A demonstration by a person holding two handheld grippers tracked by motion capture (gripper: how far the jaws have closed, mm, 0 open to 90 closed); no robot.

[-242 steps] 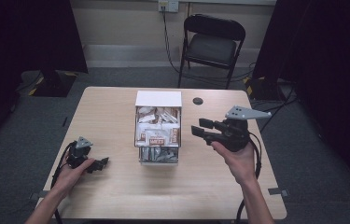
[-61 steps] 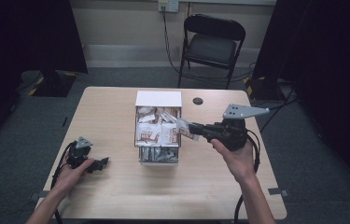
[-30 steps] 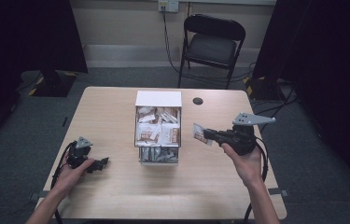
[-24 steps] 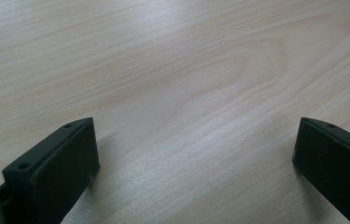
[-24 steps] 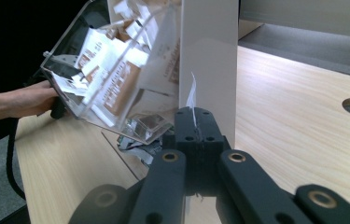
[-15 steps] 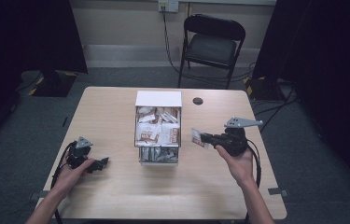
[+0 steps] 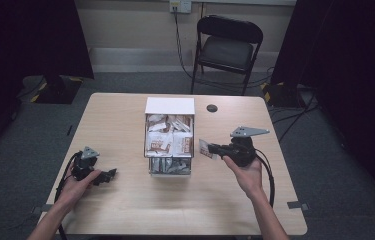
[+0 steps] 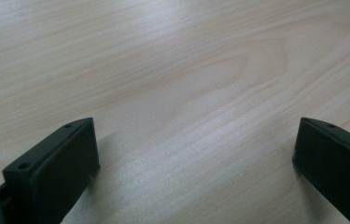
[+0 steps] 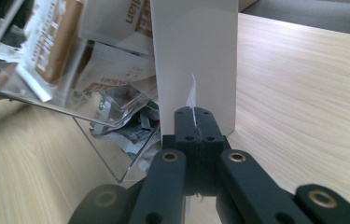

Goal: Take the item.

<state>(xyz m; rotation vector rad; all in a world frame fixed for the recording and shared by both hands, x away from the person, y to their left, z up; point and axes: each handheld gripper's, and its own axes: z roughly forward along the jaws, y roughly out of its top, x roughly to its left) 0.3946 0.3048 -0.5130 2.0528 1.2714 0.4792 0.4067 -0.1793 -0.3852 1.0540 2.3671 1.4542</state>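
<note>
A clear plastic box (image 7: 169, 145) with a white back panel stands mid-table, stuffed with several brown-and-white packets. My right gripper (image 7: 218, 149) is shut on one such packet (image 7: 206, 148), held just right of the box above the table. In the right gripper view the packet (image 9: 192, 95) shows edge-on, as a thin white sliver pinched between the jaws, with the box's clear wall (image 9: 112, 126) and white panel close ahead. My left gripper (image 7: 109, 174) rests low at the table's front left, open, with bare wood between its jaws (image 8: 191, 158).
The light wooden table (image 7: 125, 120) has a round black cable hole (image 7: 212, 108) behind the box on the right. A black folding chair (image 7: 227, 45) stands beyond the far edge. Cables trail from both grippers toward the near side.
My right gripper reached into the box, closed on a packet, and drew it out rightward and toward the near side. The left gripper stayed put.
</note>
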